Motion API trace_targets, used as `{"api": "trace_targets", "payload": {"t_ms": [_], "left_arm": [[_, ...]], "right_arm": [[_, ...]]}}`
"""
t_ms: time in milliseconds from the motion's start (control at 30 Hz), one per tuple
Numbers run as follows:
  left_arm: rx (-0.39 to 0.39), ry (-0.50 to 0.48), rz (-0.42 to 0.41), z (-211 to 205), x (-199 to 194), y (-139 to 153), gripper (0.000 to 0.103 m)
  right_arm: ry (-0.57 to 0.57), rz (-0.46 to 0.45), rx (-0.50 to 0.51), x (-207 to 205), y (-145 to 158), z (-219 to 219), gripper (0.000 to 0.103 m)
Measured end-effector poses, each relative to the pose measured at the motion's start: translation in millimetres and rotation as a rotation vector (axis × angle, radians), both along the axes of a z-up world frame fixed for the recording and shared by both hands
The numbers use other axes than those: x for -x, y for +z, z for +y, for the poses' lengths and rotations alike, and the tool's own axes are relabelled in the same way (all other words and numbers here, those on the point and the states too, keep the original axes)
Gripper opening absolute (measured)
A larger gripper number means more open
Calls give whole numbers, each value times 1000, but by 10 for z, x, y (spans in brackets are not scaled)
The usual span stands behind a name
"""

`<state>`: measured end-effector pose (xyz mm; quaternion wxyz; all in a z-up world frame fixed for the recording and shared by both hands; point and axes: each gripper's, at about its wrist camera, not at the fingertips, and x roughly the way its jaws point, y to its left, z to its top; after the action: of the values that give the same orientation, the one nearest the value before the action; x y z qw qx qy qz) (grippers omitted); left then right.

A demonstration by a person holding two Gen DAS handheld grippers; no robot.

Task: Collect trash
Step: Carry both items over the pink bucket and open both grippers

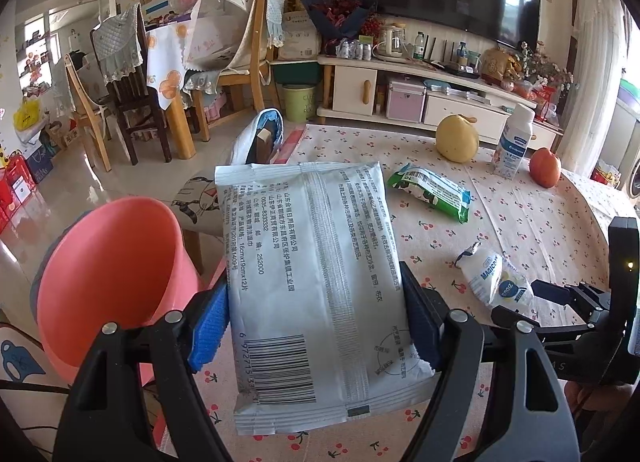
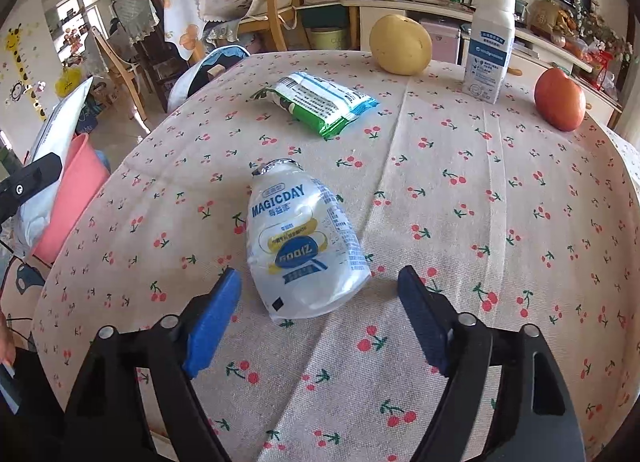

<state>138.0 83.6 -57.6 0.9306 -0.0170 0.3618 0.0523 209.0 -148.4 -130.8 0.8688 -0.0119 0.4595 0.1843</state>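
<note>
We hold the white packet (image 1: 316,286) in our left gripper (image 1: 316,322), long axis pointing ahead; our right gripper (image 2: 320,314) gapes wide, the crushed pouch (image 2: 304,246) lying lengthwise just ahead.

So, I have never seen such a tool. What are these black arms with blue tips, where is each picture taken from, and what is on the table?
They are two hand-held grippers that a person carries; each has a small camera looking forward along its two blue-padded fingers.

The left gripper camera shows it clamped on a white packet, beside a pink bin at the table's edge.

The right gripper camera shows open jaws with nothing gripped, just before a crushed white pouch on the cherry tablecloth.

Further back lie a green wrapper, a yellow fruit, a white bottle and an orange fruit.
</note>
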Motion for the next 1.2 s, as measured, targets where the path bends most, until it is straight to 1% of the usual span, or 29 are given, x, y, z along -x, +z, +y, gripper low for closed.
{"api": "trace_targets", "payload": {"t_ms": [233, 300, 333, 367, 633, 767, 900, 1067, 1200], "left_arm": [[32, 16, 14, 89, -23, -28, 77], [41, 22, 13, 118, -20, -21, 77], [45, 24, 12, 132, -18, -18, 77], [51, 28, 10, 154, -16, -14, 77], [98, 52, -10, 314, 14, 52, 77], [122, 70, -26, 423, 44, 99, 77], [150, 100, -51, 586, 81, 163, 77], [195, 167, -85, 880, 138, 229, 77], [230, 259, -110, 1245, 185, 248, 77]], "right_arm": [[18, -25, 105, -107, -32, 221, 83], [13, -44, 140, -115, -40, 254, 78], [21, -53, 140, -108, -30, 265, 67], [19, -54, 146, -110, -31, 273, 64], [6, -90, 176, -54, 19, 346, 63], [6, -133, 158, -5, 205, 445, 63], [32, -162, 99, 37, 457, 642, 63], [117, -195, 24, 110, 779, 1108, 63], [201, -205, -42, 170, 988, 1586, 63]]}}
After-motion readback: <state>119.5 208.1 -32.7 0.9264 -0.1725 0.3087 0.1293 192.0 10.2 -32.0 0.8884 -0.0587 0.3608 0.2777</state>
